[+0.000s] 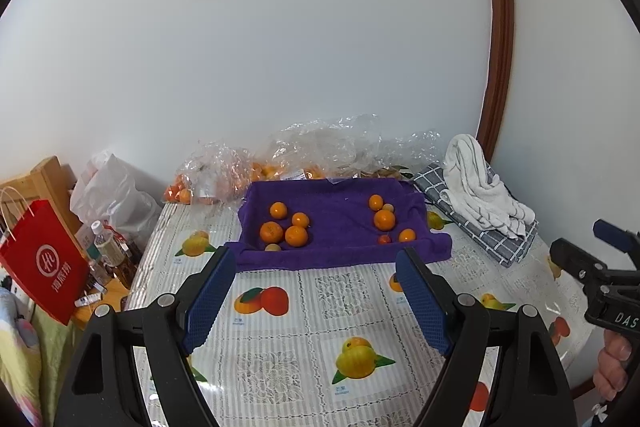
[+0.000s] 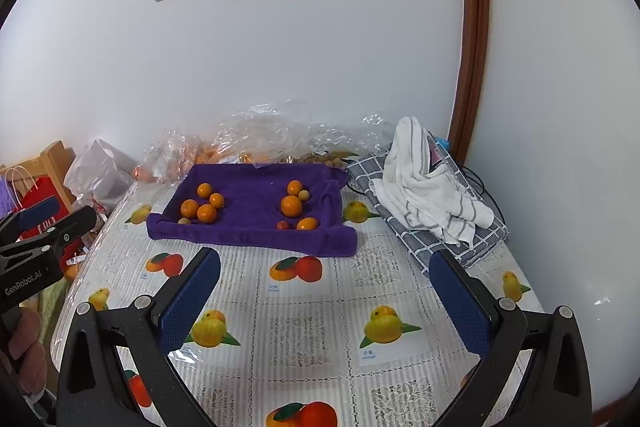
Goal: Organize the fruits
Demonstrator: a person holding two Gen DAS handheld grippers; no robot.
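A purple towel lies on the table with two groups of fruit on it. The left group holds several oranges and a small pale fruit. The right group holds oranges, a pale fruit and a small red fruit. My left gripper is open and empty, just short of the towel's front edge. My right gripper is open and empty, also in front of the towel. Each gripper shows at the edge of the other's view.
Clear plastic bags with more oranges lie behind the towel by the wall. A white towel lies on a checked cloth at the right. A red paper bag and bottles stand off the left edge.
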